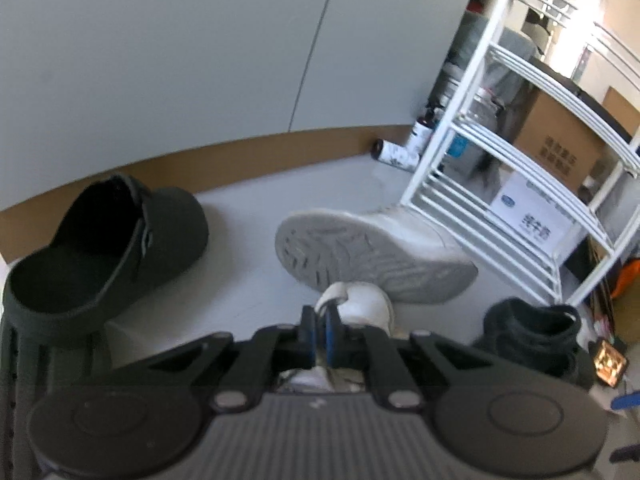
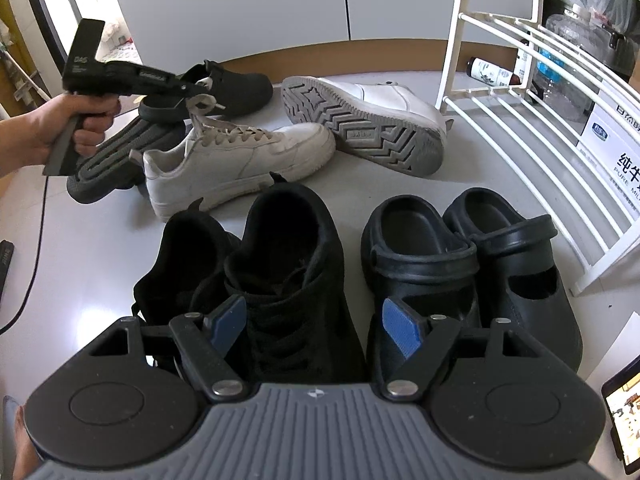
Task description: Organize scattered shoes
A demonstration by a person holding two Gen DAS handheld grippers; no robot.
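The left gripper (image 2: 188,94), at the upper left of the right wrist view, has its jaws closed nearly together on the tongue and lace end of the upright white sneaker (image 2: 240,160), which sits left of centre in that frame with its heel towards the lower left. In the left wrist view the same pinch shows at bottom centre: the blue pads (image 1: 329,334) squeeze a strip of white tongue, the rest of that shoe hanging out of sight below the gripper body. The grip is thin, on soft material, so the shoe will likely swing and tilt toe-down; lifting slowly and keeping the wrist steady should stop it slipping out or knocking its neighbours. Its mate, the white sneaker on its side (image 2: 368,120), lies at upper centre-right with the sole showing, touching or nearly touching the held shoe's toe, so the lift should go straight up before any sideways travel. A black clog (image 2: 236,84) rests just behind, and another dark shoe (image 2: 112,160) lies sole-up under the left hand (image 2: 60,128). The right gripper (image 2: 316,324) hangs wide open at bottom centre, holding nothing, over the black sneaker pair (image 2: 280,264) and the dark clog pair (image 2: 472,264), already side by side near the white shoe rack (image 2: 520,100); the white pair probably belongs in line beside them.
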